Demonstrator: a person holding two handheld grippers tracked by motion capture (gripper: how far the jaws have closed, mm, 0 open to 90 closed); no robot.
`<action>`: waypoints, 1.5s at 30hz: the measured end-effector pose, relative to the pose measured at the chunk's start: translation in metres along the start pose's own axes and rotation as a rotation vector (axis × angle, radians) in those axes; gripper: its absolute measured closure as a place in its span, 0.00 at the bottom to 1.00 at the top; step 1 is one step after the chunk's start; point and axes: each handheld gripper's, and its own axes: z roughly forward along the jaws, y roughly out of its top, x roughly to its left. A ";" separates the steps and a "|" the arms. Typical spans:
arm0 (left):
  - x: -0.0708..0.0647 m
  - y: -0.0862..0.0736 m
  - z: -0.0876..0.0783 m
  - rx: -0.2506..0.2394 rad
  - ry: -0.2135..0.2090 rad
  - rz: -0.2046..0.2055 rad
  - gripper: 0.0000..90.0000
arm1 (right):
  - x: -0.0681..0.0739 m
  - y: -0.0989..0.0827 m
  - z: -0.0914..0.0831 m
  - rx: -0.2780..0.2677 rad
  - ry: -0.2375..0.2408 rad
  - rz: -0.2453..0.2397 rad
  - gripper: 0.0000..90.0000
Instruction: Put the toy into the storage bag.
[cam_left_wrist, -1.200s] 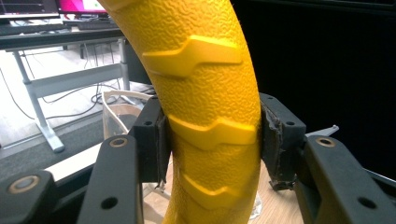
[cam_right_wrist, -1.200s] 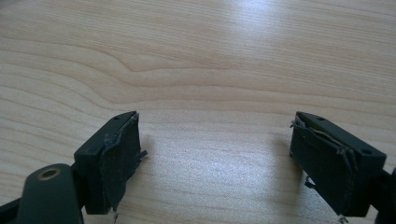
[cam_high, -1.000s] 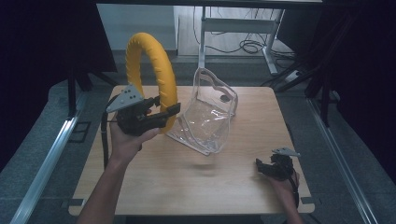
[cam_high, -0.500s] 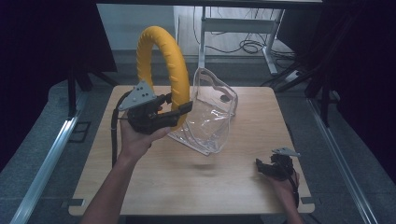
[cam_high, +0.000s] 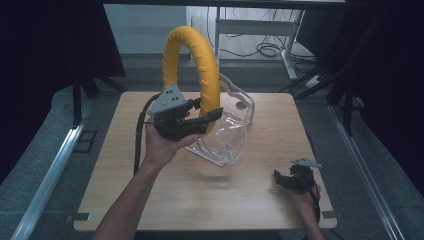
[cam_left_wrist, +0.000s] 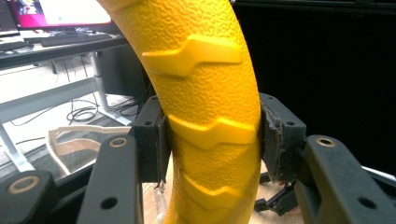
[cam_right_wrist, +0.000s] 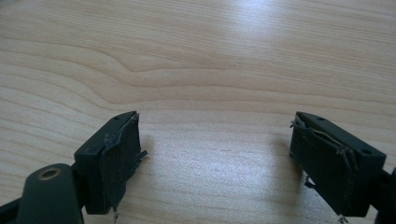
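Seen from above the person's side of the tabletop (cam_high: 125, 190): the left gripper (cam_high: 202, 114), held in the person's left hand (cam_high: 162, 145), grips a yellow ring (cam_high: 192, 55) low on its near arc. The ring stands upright above the left half of the tabletop, clear of the wood, its top rising past the far edge in the high view.

In the left gripper view, the ring's ridged, pebbled band (cam_left_wrist: 205, 93) passes straight up between the two fingers (cam_left_wrist: 152, 140), and both pads press against its sides; the grip is closed on the ring, the fingers kept apart by the width of the band.

Just behind and to the right of the ring lies a clear plastic pouch (cam_high: 230, 135) with a pale trim, slumped on the tabletop. Whether the ring's lower edge touches the pouch cannot be told from the high view, since the gripper covers that spot.

The right gripper (cam_high: 282, 179) rests near the front right corner of the tabletop, in the person's right hand (cam_high: 302, 195), well apart from the ring and the pouch. In the right gripper view its fingers (cam_right_wrist: 116, 154) stand wide apart over bare wood, with nothing between them.
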 end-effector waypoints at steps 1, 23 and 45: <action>-0.002 0.001 0.002 0.001 -0.004 0.002 0.56 | 0.000 0.000 0.000 0.000 0.000 0.000 0.18; -0.018 0.007 0.036 0.011 -0.064 0.019 0.56 | 0.000 0.000 0.000 -0.001 -0.001 -0.003 0.18; -0.039 0.002 0.062 0.029 -0.136 0.038 0.56 | 0.000 0.000 0.000 0.001 0.001 -0.003 0.18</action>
